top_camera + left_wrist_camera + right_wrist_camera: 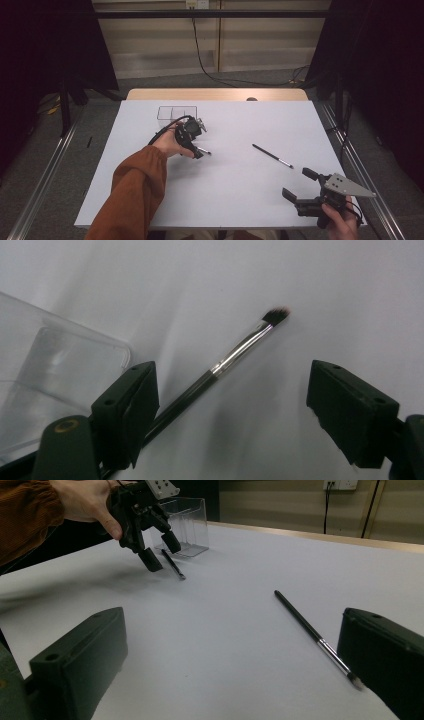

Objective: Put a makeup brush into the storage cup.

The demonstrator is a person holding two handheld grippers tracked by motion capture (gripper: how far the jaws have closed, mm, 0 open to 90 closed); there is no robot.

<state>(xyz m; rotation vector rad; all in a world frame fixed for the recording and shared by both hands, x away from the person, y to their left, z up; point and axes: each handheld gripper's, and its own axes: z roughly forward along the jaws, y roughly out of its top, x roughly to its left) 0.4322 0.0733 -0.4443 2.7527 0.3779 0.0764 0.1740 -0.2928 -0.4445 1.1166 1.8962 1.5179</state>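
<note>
Left tongs (200,145) spread over a short brush (220,365) — right tongs (296,184) apart too, near a long brush (272,155).

No readable text, label, brand, number or sign is showing on anything in these views.

Two brushes — one short (203,150), one long (272,155) — and one clear box (177,113).

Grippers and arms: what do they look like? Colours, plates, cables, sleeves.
Both grippers are black with two blocky jaws. The right gripper carries a grey three-cornered plate with small holes. A black cable loops from the left gripper. The left arm wears a rust-orange sleeve.
</note>
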